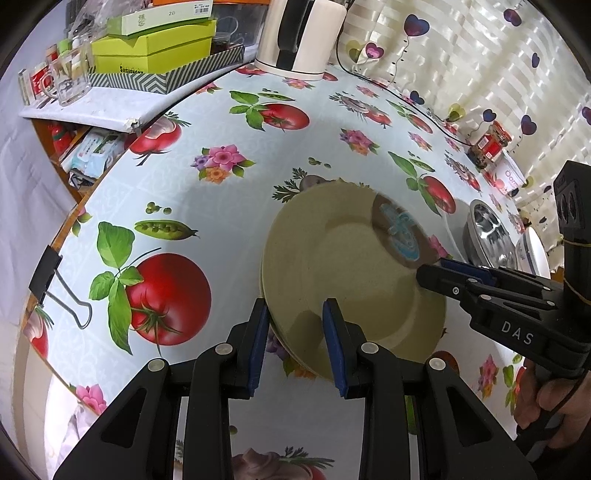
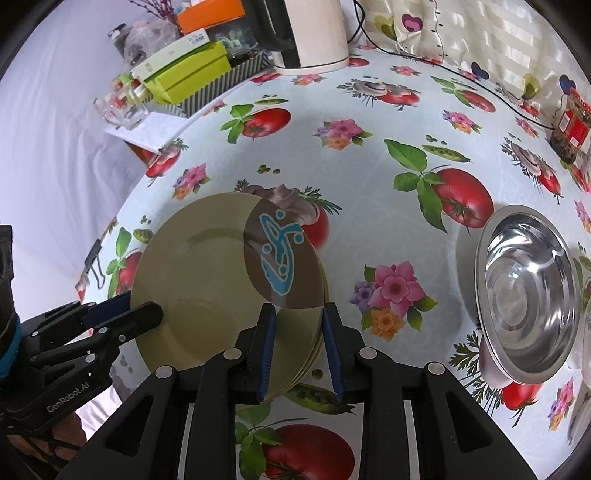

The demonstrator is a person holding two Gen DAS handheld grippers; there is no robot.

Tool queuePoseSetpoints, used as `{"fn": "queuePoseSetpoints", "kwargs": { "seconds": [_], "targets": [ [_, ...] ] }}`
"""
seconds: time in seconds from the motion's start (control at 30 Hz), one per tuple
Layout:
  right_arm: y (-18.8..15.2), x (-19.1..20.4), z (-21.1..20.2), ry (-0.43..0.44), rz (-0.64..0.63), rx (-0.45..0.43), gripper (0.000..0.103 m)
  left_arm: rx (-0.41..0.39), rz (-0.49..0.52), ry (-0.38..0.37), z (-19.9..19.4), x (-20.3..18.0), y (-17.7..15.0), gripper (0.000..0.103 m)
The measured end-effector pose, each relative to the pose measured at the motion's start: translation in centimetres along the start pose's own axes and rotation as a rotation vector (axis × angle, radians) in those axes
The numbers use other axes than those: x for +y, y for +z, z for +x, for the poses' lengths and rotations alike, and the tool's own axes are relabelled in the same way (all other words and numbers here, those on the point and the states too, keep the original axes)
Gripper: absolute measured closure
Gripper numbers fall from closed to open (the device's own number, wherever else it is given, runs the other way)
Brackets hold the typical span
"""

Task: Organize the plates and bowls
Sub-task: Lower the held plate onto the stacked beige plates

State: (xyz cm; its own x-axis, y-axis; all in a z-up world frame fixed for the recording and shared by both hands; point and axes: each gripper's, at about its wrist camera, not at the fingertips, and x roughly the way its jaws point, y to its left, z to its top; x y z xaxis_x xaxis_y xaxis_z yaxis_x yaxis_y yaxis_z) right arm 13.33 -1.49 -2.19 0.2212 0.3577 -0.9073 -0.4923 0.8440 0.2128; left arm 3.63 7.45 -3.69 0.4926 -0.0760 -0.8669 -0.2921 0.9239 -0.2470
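A stack of plates (image 2: 192,280) sits on the desk (image 2: 369,177), close to its left edge. The plates are a dull yellow-green, and the top one has a brown round patch with a blue drawing on it.

The left tool (image 1: 297,343) has one finger (image 1: 258,332) outside the rim of the stack and the other finger (image 1: 334,339) over the top plate. Its fingers are spread apart, with the plate edge between them. They do not look squeezed onto it. In the right wrist view the left tool (image 2: 146,314) comes in from the left edge of the desk and rests at the plate rim.

The right tool (image 2: 301,347) is at the other side of the stack. One of its fingers (image 2: 267,347) is over the plates and the other finger (image 2: 332,347) is just past the rim. Its fingers are spread apart too, around the stacked edges.

A shiny metal bowl (image 2: 528,291) stands on the desk, well apart from the plates, toward the right edge. A white kettle (image 2: 310,33) stands at the far edge of the desk. A green box (image 2: 184,74) lies near the far left corner. A black clip (image 1: 46,273) grips the left edge of the desk cloth.
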Motion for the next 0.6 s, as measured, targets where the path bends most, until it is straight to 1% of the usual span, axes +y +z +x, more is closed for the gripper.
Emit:
{"fn": "queuePoseSetpoints", "kwargs": {
  "seconds": [0.33, 0.53, 0.6],
  "targets": [
    [-0.32, -0.14, -0.16, 0.006, 0.004, -0.006, 0.076, -0.004, 0.006, 0.007, -0.10, -0.13, -0.07, 0.072],
    [-0.54, -0.09, -0.25, 0.004, -0.004, -0.014, 0.076, -0.029, 0.014, 0.035, -0.43, 0.03, 0.13, 0.072],
    [-0.62, 0.03, -0.32, 0.001, -0.019, -0.022, 0.076, -0.035, 0.016, 0.033, -0.52, -0.05, 0.23, 0.072]
  ]
}}
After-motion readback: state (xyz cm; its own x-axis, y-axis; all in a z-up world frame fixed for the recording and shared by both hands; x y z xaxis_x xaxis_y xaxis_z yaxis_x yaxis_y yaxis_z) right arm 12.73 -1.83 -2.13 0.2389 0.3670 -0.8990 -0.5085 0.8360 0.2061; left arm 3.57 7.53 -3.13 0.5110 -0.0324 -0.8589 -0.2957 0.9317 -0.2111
